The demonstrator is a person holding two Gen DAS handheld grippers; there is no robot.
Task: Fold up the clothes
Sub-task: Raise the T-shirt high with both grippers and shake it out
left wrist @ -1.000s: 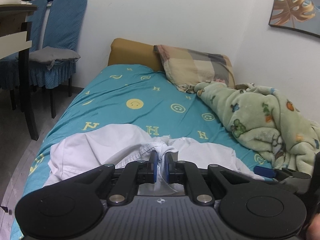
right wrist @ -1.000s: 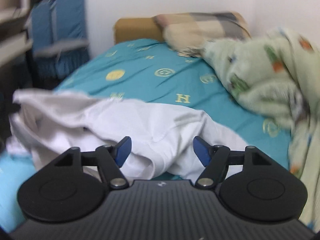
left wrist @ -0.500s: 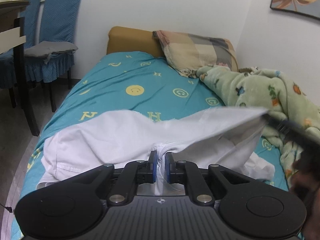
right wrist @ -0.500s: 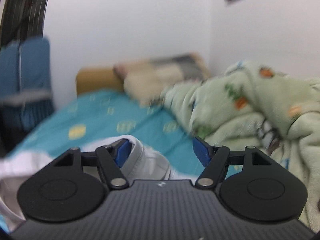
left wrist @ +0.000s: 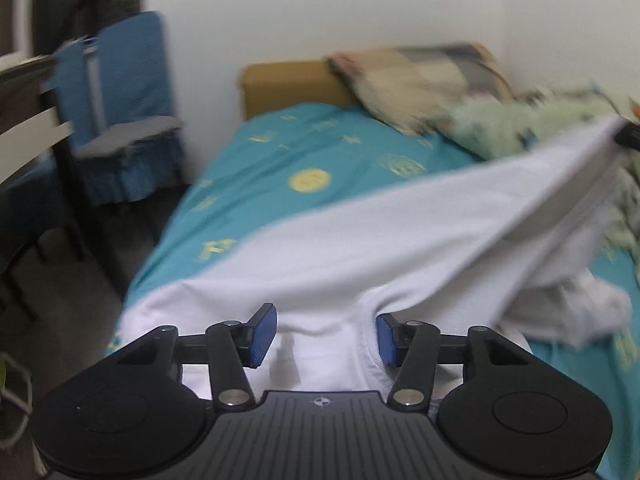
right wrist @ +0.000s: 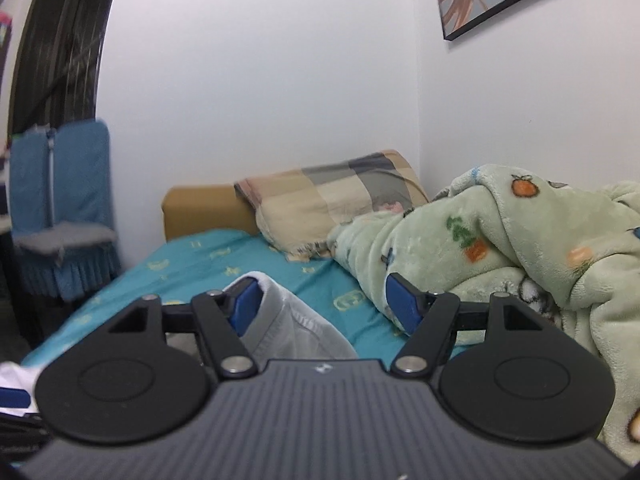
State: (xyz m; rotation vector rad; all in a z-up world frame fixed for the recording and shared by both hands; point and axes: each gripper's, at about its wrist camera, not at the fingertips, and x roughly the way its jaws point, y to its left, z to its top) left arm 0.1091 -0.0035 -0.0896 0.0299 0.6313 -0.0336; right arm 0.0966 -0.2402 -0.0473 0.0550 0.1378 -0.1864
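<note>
**Desk editor:** What sits nearest the lens?

**Photographer:** The left gripper [left wrist: 323, 334], low over the foot of the bed [left wrist: 280, 176]. Its jaws have just been opening and now stand apart. A hemmed edge of the white garment [left wrist: 400, 248] lies between the blue pads [left wrist: 262, 334], brushing the right-hand one but not pinched.

**Desk editor:** And the other one?

**Photographer:** The right gripper [right wrist: 324, 306] is raised, pointing almost level toward the headboard. Its jaws are spread too. A ribbed fold of the same garment drapes over the left pad and hangs down; the right pad is clear of it, so nothing is clamped.

**Desk editor:** Where does the cloth go from there?

**Photographer:** In the left view it stretches from the gripper up and across to the right edge of the frame, lifted off the turquoise sheet, with a bunched part lying on the bed at right.

**Desk editor:** Behind that?

**Photographer:** A green fleece blanket [right wrist: 540, 248] heaped along the wall, a checked pillow [right wrist: 336, 196] against the headboard, blue-covered chairs [left wrist: 120, 112] left of the bed.
</note>
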